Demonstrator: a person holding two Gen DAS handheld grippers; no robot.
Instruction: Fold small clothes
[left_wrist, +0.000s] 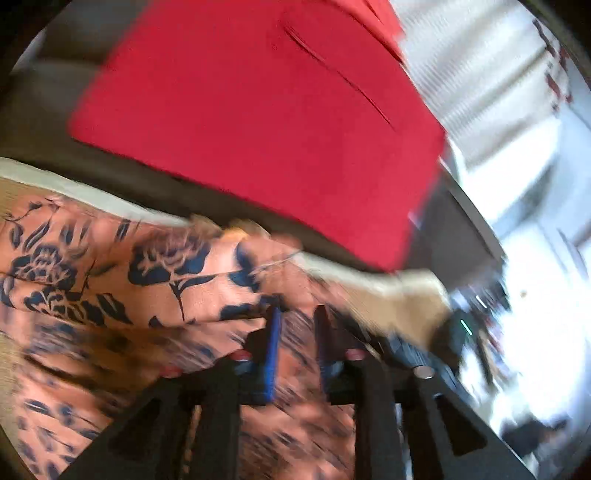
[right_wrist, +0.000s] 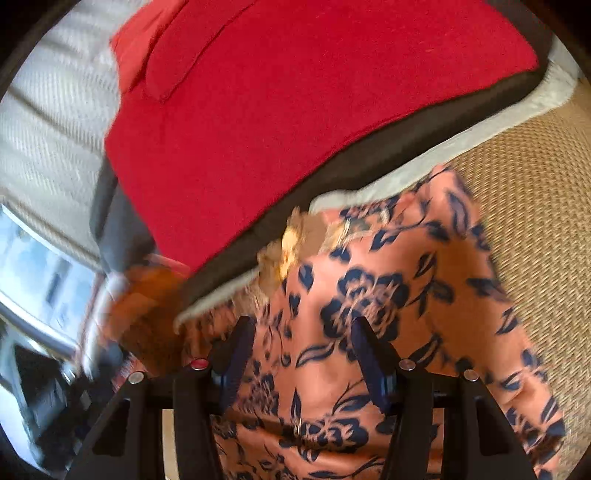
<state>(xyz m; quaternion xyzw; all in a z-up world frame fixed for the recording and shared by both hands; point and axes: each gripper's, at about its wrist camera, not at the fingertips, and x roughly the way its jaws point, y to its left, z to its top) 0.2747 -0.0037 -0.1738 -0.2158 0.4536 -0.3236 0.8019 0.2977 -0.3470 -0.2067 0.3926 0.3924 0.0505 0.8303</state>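
Right, my left gripper (left_wrist: 297, 317) is a little apart with nothing pinched, blurred above the orange garment with dark blue flowers (left_wrist: 110, 280). My right gripper (right_wrist: 303, 328) is spread wide over the same cloth, pads clear of it. That garment lies on the woven mat (right_wrist: 535, 206), just beside the red cushion (right_wrist: 295, 110).

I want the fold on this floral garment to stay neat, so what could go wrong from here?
1. Both views are smeared; the left gripper, jaws slightly apart, hangs low over the floral garment and could snag or drag it.
2. The right gripper has open jaws over the cloth; closing now might bunch a layer.
3. The garment's far edge lies by the red cushion, so it could catch there.
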